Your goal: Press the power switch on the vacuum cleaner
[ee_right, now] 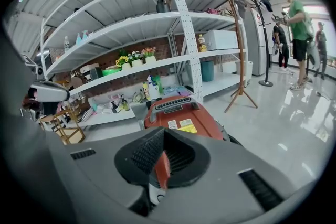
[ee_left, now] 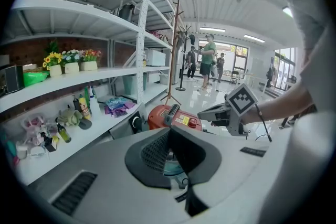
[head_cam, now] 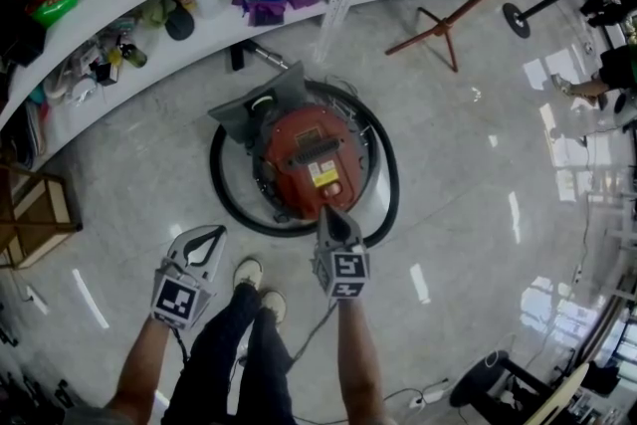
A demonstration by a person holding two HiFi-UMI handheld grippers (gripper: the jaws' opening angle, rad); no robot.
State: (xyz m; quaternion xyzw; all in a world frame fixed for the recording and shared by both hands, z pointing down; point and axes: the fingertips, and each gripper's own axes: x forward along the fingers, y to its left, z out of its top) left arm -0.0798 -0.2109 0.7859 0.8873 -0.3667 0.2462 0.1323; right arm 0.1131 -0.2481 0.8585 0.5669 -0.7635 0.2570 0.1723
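Two tongs show in the head view. The right tongs (head_cam: 327, 213) are pressed together into one point that lies over the 6 o'clock edge of the red vacuum cleaner (head_cam: 304, 149), just beside its round red power switch (head_cam: 335, 188); we cannot tell whether they touch it. The left tongs (head_cam: 219, 232), tips together and holding nothing, hang over the floor (head_cam: 468, 164) at 8 o'clock of the machine. A black hose (head_cam: 221, 194) rings the vacuum cleaner, and a white shelf (head_cam: 199, 50) runs past at 12 o'clock.

From the left gripper view we see the left tongs (ee_left: 173, 157) closed with only floor behind them. At 12 o'clock stands the vacuum cleaner (ee_left: 160, 115), with the right tongs (ee_left: 205, 114) reaching toward the switch (ee_left: 193, 123) from 3 o'clock.

From the right gripper view we see the right tongs (ee_right: 160, 165) shut to a thin slit showing red casing, and the vacuum cleaner (ee_right: 181, 120) close at 12 o'clock.
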